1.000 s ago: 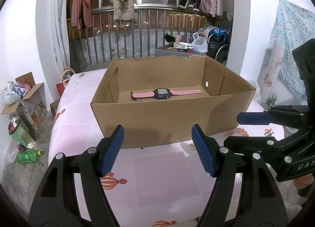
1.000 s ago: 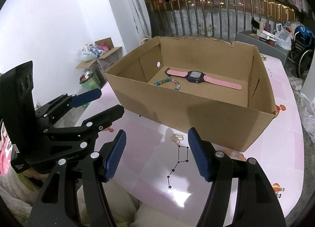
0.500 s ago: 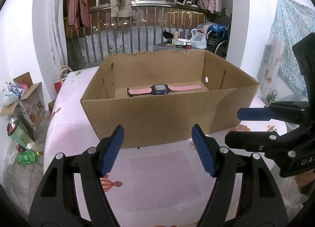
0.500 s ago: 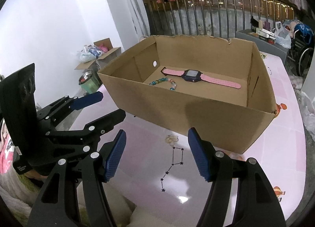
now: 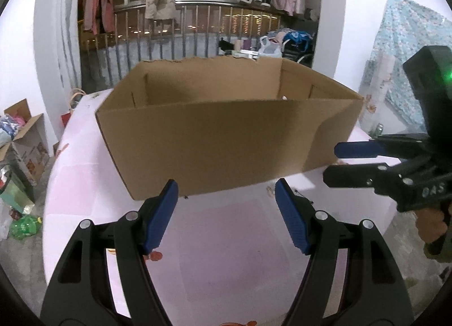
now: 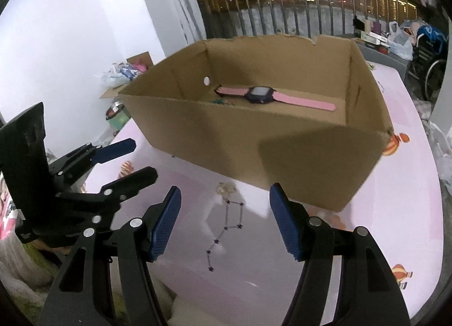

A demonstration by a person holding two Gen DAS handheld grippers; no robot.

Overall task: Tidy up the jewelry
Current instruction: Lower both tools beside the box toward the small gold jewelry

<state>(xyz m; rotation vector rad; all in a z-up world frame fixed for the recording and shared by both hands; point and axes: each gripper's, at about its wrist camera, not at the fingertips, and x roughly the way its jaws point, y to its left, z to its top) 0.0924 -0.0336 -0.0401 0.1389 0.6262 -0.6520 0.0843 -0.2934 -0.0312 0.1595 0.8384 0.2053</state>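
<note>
Both the left gripper (image 5: pixel 226 213) and the right gripper (image 6: pixel 224 220) are held wide, with nothing between the jaws, over the pink tabletop (image 6: pixel 395 227). A pink watch (image 6: pixel 272 96) is seen on the floor of the cardboard box (image 6: pixel 254 150), toward its far wall; a small ring (image 6: pixel 226 188) lies outside, on the tabletop just before the near wall.

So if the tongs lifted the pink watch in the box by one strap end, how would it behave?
The pink watch would probably droop: its straps look thin and lie flat on the cardboard box floor. The dark case in the middle likely carries most of the weight, so it may swing. It seems unlikely to roll.
</note>
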